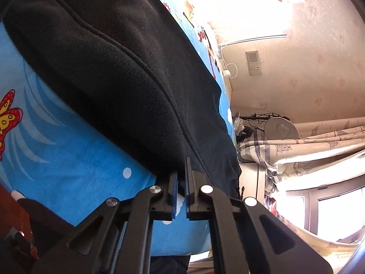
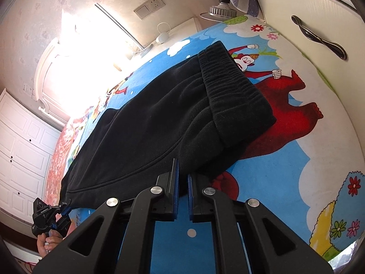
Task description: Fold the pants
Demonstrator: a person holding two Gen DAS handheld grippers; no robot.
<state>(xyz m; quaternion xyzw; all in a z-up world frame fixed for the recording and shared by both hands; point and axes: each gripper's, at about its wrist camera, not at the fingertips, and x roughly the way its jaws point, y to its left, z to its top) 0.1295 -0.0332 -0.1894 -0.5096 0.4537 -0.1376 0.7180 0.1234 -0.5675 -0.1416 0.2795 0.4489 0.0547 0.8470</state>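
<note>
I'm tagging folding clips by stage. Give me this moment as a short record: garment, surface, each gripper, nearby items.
garment: black pants, already doubled over, elastic waistband on top at the far end
surface: cartoon-print blue blanket
left gripper: shut on the pants' near edge
right gripper: shut on the pants' near edge
nearby: white cabinet with a metal handle, wall socket

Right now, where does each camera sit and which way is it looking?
Left wrist: on the left gripper, looking along the black pants over the blue cartoon bedspread toward wall and curtain; own fingers shown.
Right wrist: on the right gripper, looking down at the pants' waistband; own fingers, plus the person's hand holding the left gripper.
Shared: pants, bedspread, wall socket.
</note>
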